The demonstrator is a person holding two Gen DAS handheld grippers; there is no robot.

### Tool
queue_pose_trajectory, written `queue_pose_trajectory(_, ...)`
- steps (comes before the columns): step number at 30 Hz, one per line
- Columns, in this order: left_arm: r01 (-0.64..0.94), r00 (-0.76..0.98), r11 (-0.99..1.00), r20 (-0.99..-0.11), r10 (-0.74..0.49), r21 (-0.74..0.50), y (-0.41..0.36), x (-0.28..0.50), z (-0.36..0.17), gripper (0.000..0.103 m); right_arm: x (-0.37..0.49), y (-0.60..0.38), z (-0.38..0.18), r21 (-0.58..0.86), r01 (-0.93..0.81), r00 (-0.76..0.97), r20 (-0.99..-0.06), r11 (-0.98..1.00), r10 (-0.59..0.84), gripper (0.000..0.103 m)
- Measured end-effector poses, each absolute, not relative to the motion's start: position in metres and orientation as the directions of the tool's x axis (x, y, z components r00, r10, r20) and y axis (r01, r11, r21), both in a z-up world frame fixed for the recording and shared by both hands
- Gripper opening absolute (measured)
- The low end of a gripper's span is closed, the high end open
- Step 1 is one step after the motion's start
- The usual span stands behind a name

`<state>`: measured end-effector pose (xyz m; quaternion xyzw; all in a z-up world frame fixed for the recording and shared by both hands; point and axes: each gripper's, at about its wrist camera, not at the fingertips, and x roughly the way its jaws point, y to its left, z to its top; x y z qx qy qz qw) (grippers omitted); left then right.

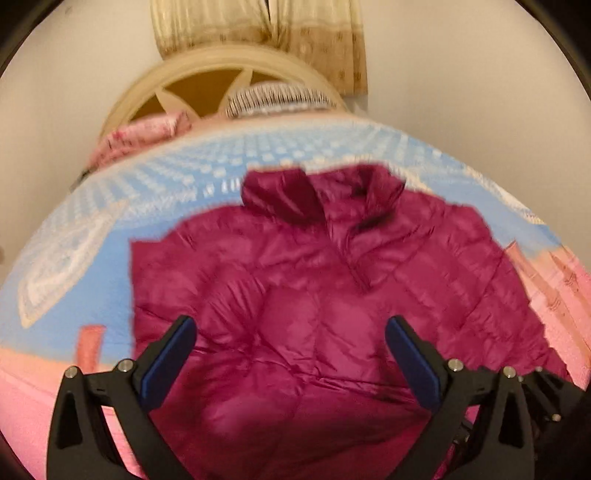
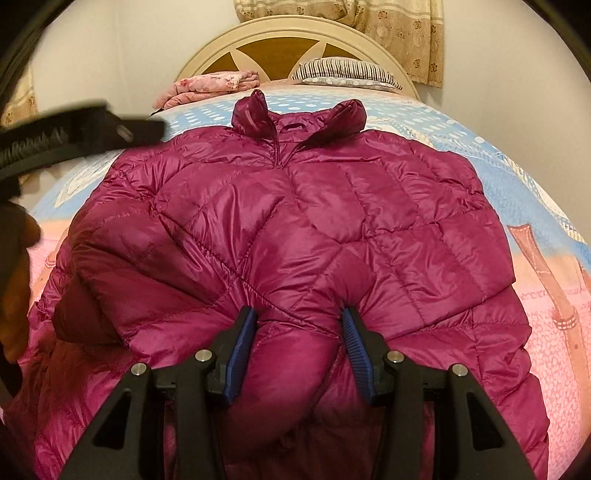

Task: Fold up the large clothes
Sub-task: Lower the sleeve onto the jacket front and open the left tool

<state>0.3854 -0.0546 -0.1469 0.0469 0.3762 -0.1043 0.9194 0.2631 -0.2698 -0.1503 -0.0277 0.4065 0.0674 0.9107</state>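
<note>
A magenta quilted puffer jacket [image 2: 325,206] lies front-up on the bed, collar toward the headboard; both sleeves are folded across the body. It also shows, blurred, in the left wrist view [image 1: 295,280]. My right gripper [image 2: 299,321] is shut on a bunched sleeve of the jacket [image 2: 295,354], pinched between its blue pads. My left gripper [image 1: 290,332] is open and empty, hovering above the jacket's lower part. The left gripper's body shows as a dark shape at the left of the right wrist view [image 2: 74,136].
The bed has a blue and pink patterned sheet [image 2: 535,206]. A cream headboard [image 2: 295,33] stands at the far end, with a striped pillow [image 2: 347,72] and a folded pink floral cloth [image 2: 210,86] before it. A beige curtain [image 2: 402,29] hangs behind.
</note>
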Motion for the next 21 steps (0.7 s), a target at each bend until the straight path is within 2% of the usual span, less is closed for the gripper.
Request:
queue_pose_trajectory(4, 0.218, 0.58, 0.97, -0.785, -0.219, -0.11, -0.048, 0.399, -0.181, 0.103, 0.263, -0.273, -0.15, 0.026, -0.143, 0.661, -0.742, 0.989, 0.115, 0.05)
queue_pose_trajectory(8, 0.239, 0.599, 0.97, -0.781, -0.179, -0.04, -0.06, 0.388, -0.192, 0.103, 0.264, -0.272, -0.151, 0.022, -0.144, 0.66, -0.743, 0.989, 0.112, 0.051)
queue_pose_trajectory(21, 0.224, 0.6, 0.975, -0.79, -0.128, 0.012, -0.061, 0.389, -0.196, 0.103, 0.264, -0.268, -0.151, -0.006, -0.139, 0.659, -0.747, 0.99, 0.088, 0.052)
